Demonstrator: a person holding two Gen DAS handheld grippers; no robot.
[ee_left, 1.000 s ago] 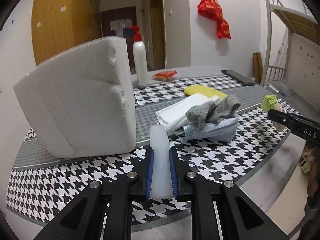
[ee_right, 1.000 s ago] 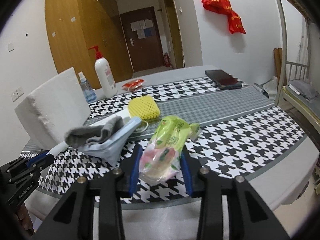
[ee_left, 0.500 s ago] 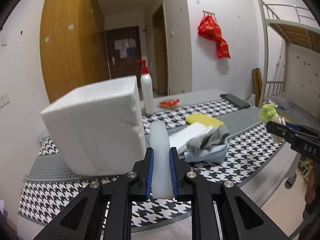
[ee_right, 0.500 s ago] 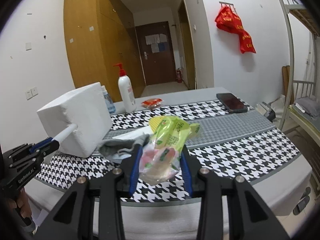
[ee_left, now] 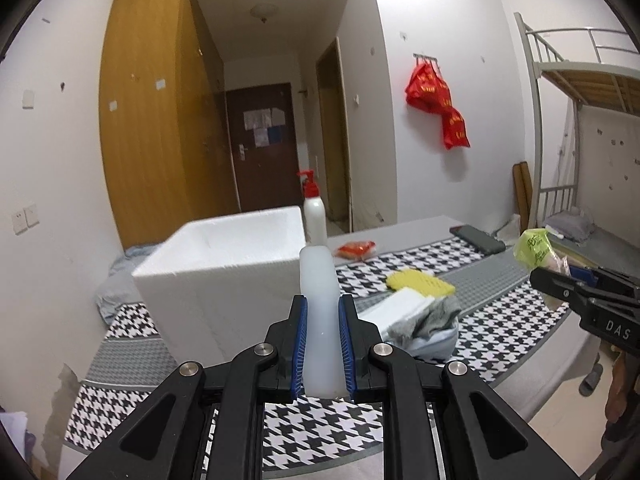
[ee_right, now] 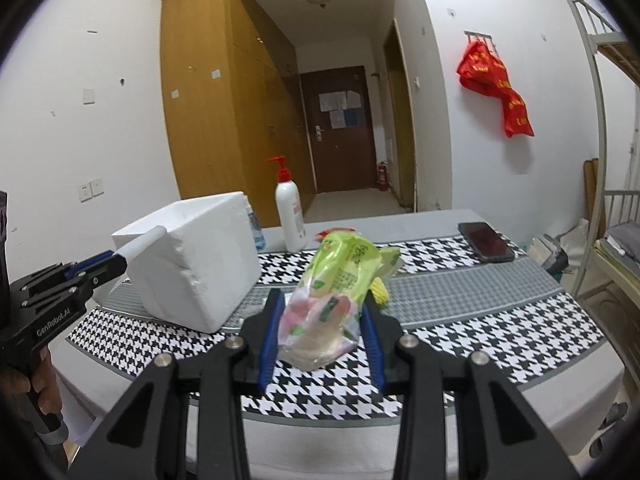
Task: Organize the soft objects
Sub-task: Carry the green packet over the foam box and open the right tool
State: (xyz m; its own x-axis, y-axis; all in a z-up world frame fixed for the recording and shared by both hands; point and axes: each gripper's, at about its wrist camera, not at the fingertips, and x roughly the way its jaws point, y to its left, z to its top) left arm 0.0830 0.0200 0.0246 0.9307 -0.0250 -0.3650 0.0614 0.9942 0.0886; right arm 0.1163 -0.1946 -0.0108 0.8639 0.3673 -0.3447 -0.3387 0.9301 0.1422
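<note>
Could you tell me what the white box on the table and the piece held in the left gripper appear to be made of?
The white box looks like expanded foam: matte, grainy, with chipped edges. The pale piece in the left gripper looks like translucent, smooth, milky silicone or soft plastic; which one is unclear.

On the houndstooth-clothed tabletop (ee_right: 480,320), the white foam box (ee_right: 192,264) sits left, the red-capped white pump bottle (ee_right: 290,216) behind it, the dark phone (ee_right: 486,242) far right; the grey cloth (ee_left: 428,318) lies atop the folded pile right of the box.
</note>
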